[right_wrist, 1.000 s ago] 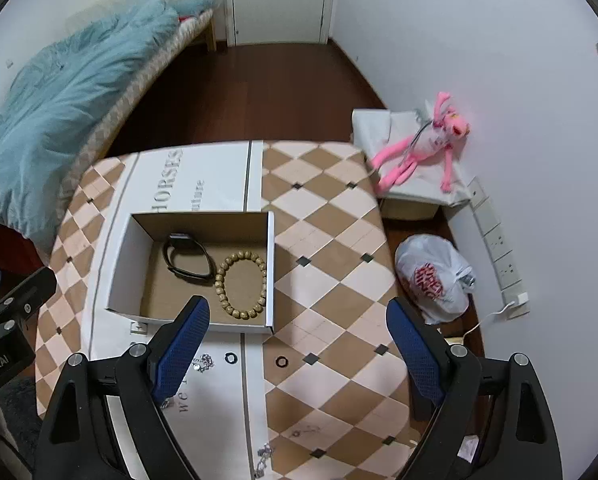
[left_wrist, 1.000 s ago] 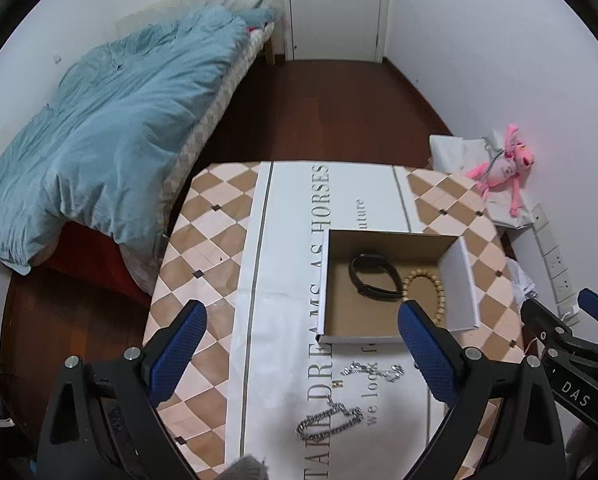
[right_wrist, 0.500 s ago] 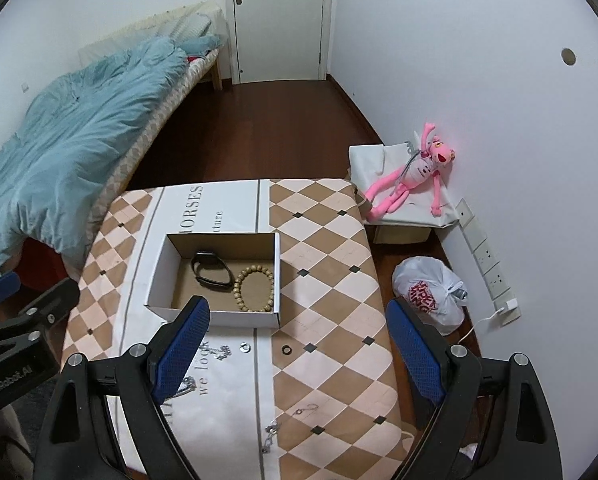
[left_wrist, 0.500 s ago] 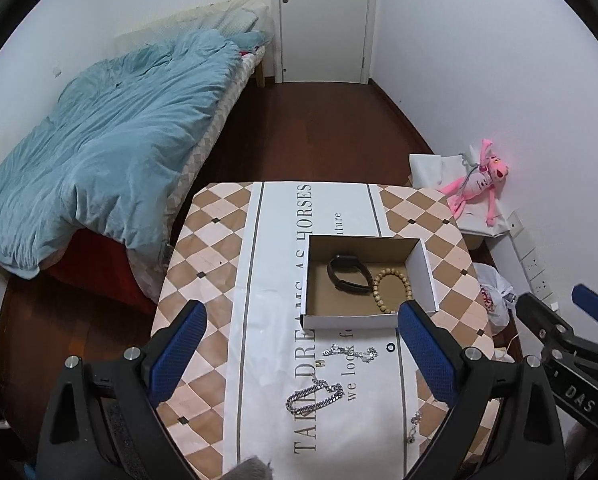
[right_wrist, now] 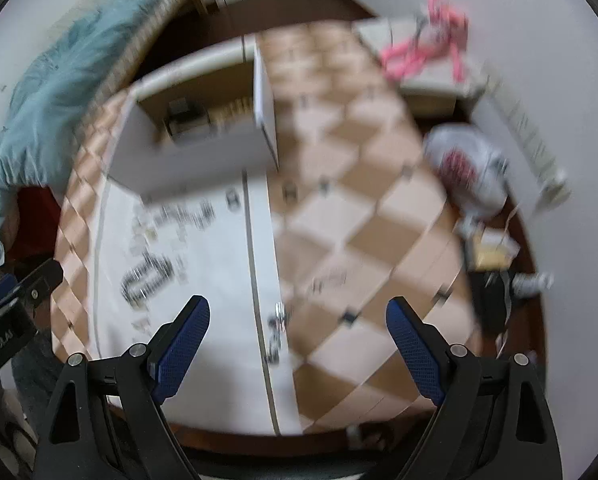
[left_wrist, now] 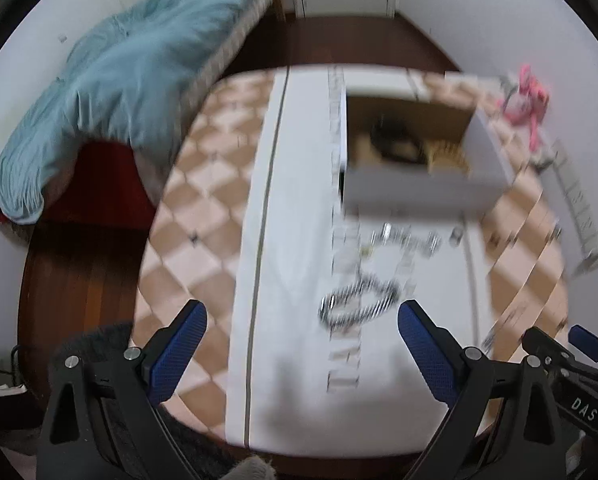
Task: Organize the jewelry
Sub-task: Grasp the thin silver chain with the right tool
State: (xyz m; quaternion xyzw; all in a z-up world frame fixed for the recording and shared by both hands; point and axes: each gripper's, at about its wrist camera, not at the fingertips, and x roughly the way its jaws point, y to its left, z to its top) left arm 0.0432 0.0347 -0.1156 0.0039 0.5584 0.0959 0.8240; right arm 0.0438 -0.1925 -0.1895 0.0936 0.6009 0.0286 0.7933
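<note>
Both views are motion-blurred, so fine detail is unreliable.

1. Left gripper (left_wrist: 299, 334): the 2 blue-padded fingers stand wide apart with nothing between them. It hangs above the near edge of the table (left_wrist: 203, 216), over the white centre strip of the cloth. The wide spread suits an approach to a loose, sprawling item rather than a carry.

2. Right gripper (right_wrist: 297, 328): also spread wide and empty. It points at the seam where the white strip meets the chequered part of the cloth.

3. Task items, loose on the cloth:
- A heavy silver chain bracelet (left_wrist: 359, 300) lies coiled on the white strip, just ahead of the left gripper and slightly toward its right finger. It is judged the nearest candidate for the left side.
- A finer chain (left_wrist: 407, 238) lies spread out just in front of the box, with a small ring (left_wrist: 456, 233) beside it.
- A small dark chain piece (right_wrist: 277, 332) lies on the seam, between the fingers of the right gripper.

4. Box (left_wrist: 419, 190): an open cardboard box at the far side of the cloth. It holds a dark band (left_wrist: 397, 146) and a beaded bracelet (left_wrist: 447, 156), side by side. It is judged the collection point, since jewelry already rests inside.

5. Status: judged partly complete, because several pieces remain outside the box.
</note>
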